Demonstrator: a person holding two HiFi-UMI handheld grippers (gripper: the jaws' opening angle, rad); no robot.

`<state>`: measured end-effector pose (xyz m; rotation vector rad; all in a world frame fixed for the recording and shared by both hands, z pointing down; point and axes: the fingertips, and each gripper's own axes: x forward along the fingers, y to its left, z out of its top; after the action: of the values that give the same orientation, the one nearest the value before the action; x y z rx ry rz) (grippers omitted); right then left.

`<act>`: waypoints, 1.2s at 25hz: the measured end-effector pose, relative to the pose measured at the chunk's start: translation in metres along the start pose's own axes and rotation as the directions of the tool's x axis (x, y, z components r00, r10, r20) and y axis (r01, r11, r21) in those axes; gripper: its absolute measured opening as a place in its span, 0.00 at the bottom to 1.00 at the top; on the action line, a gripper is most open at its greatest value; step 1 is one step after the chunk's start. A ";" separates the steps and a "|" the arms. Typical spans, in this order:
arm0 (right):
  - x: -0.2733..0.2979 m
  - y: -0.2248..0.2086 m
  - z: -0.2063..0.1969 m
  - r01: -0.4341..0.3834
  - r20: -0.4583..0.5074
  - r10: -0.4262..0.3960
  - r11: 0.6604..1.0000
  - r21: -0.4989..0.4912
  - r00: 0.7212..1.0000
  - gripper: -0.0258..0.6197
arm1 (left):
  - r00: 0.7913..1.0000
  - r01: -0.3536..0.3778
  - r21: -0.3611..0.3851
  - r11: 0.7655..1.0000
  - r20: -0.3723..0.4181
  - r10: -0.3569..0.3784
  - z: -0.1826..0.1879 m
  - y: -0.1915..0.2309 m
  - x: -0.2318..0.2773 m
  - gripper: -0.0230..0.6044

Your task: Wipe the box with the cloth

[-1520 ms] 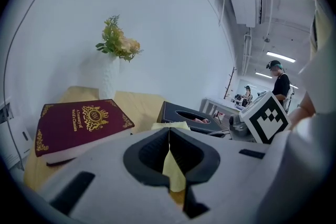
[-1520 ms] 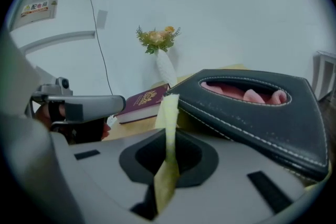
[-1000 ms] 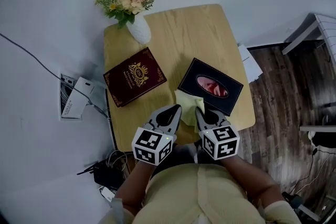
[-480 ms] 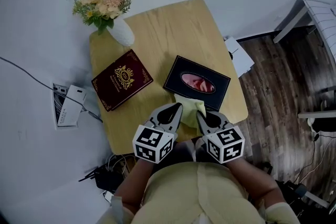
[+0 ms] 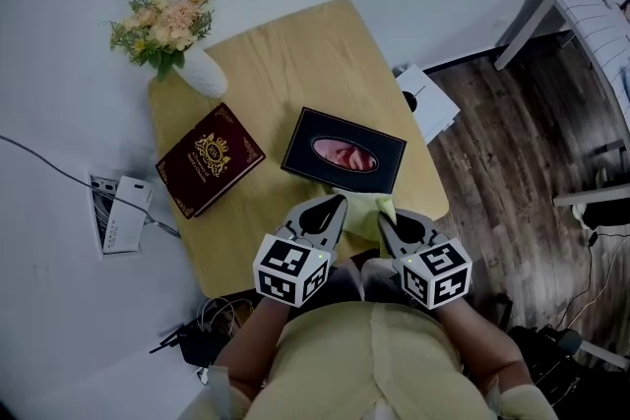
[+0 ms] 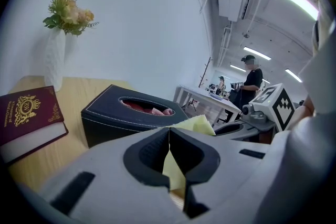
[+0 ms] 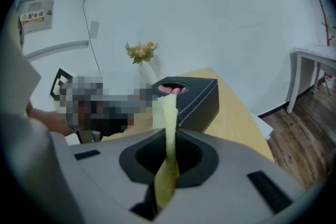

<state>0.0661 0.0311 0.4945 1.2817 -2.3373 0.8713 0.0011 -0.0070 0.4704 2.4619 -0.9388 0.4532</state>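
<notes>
Left hand-held gripper [image 5: 333, 205] and right hand-held gripper [image 5: 386, 223]: each clamped on an end of my yellow cloth [image 5: 366, 210], held just beside the black box [image 5: 343, 150] on the counter [image 5: 295, 64]; wiping not yet begun, so I judge the next move lowers the cloth onto its top.

Pale yellow cloth [image 5: 366, 210], black box [image 5: 343, 150] — white stitching, maroon book [image 5: 209, 158] — gold crest, light wood table [image 5: 295, 54], white vase [image 5: 202, 74].
</notes>
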 end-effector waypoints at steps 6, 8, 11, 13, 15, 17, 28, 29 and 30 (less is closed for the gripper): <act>-0.016 -0.015 -0.003 0.020 0.009 -0.020 1.000 0.005 1.000 0.10 | 1.000 0.023 0.017 1.000 -0.001 -0.023 0.004 -0.015 0.010 0.07; -0.020 -0.018 -0.003 0.015 0.013 -0.015 1.000 -0.003 1.000 0.10 | 1.000 0.027 0.019 0.999 -0.001 -0.027 0.004 -0.019 0.013 0.07; -0.027 -0.022 -0.002 0.000 0.011 0.000 1.000 -0.015 1.000 0.10 | 1.000 0.028 0.017 0.999 0.001 -0.028 0.004 -0.024 0.016 0.07; -0.032 -0.024 -0.003 -0.012 0.005 0.012 0.999 -0.029 1.000 0.10 | 1.000 0.029 0.017 0.999 0.002 -0.029 0.004 -0.028 0.016 0.07; -0.037 -0.026 -0.002 -0.032 -0.002 0.032 0.999 -0.041 0.999 0.10 | 1.000 0.025 0.017 1.000 0.006 -0.025 0.004 -0.030 0.016 0.07; -0.042 -0.027 0.000 -0.057 -0.005 0.057 0.997 -0.046 0.998 0.10 | 1.000 0.017 0.016 1.000 0.014 -0.018 0.006 -0.031 0.015 0.07; -0.074 -0.010 0.039 -0.229 0.005 0.231 0.968 -0.101 0.973 0.10 | 0.995 -0.057 -0.005 0.998 0.076 0.057 0.019 -0.024 -0.003 0.07; -0.078 -0.008 0.044 -0.238 0.010 0.241 0.964 -0.118 0.971 0.10 | 0.994 -0.067 -0.008 0.998 0.082 0.067 0.020 -0.022 -0.006 0.07; -0.082 -0.008 0.050 -0.242 0.016 0.246 0.961 -0.132 0.969 0.10 | 0.993 -0.077 -0.011 0.997 0.087 0.078 0.020 -0.020 -0.008 0.07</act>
<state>0.1171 0.0471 0.4144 0.9771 -2.5691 0.7603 0.0122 -0.0002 0.4437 2.4621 -1.0727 0.3700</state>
